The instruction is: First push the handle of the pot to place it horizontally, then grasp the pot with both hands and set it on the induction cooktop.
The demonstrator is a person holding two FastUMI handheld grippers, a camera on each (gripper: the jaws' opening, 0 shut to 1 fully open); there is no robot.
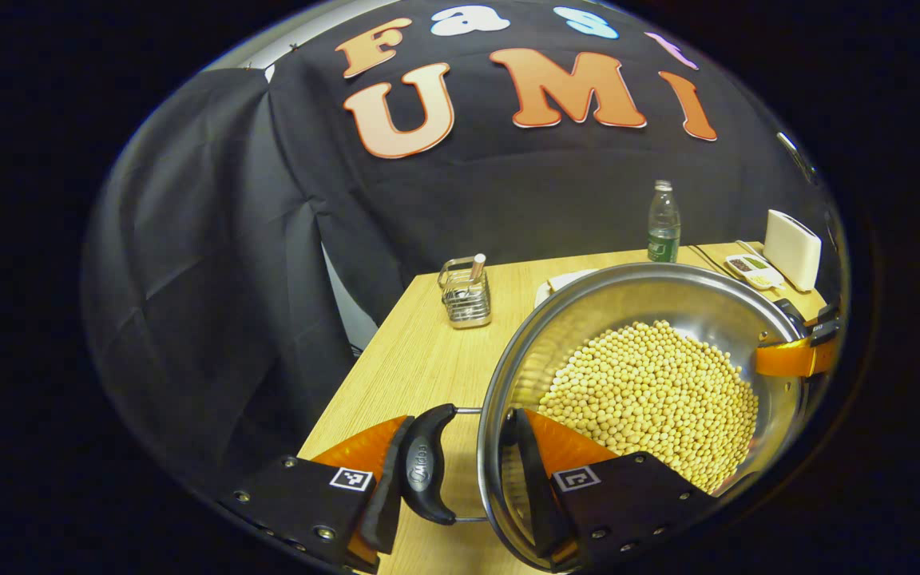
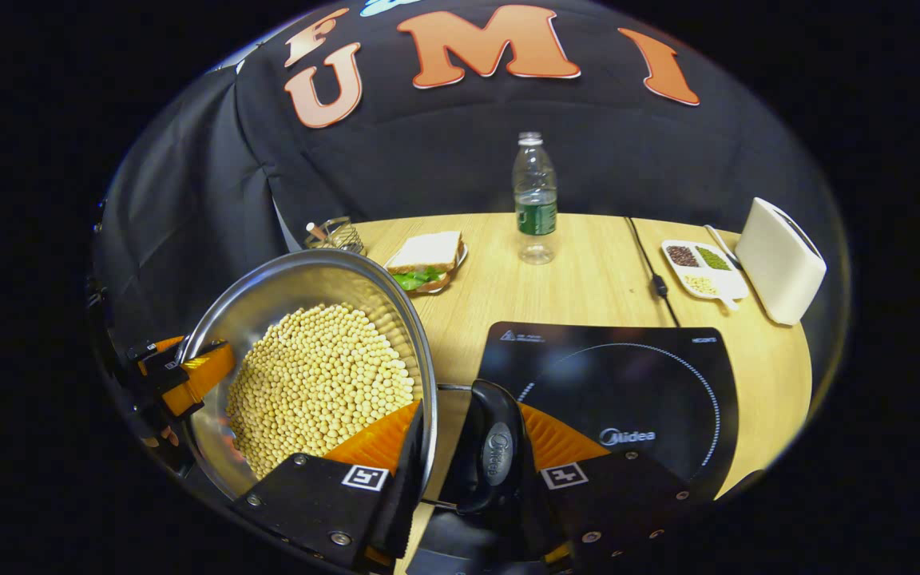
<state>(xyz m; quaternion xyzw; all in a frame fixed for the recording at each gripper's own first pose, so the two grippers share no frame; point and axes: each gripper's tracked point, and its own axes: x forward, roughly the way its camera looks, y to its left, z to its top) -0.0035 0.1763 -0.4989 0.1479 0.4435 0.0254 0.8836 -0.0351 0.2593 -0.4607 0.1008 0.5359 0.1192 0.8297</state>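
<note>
I have the round stainless-steel pot [image 2: 308, 375] of pale yellow beans held from both sides: my left gripper [image 1: 468, 471] has its fingers straddling the rim with the black loop handle [image 1: 426, 471] between them, and my right gripper [image 2: 460, 463] does the same at the opposite black handle [image 2: 492, 455]. The flat black glass induction cooktop [image 2: 628, 391] lies on the wooden worktop [image 2: 588, 271] just beyond my right fingers, so I judge the carry runs rightward, led by the right hand.
</note>
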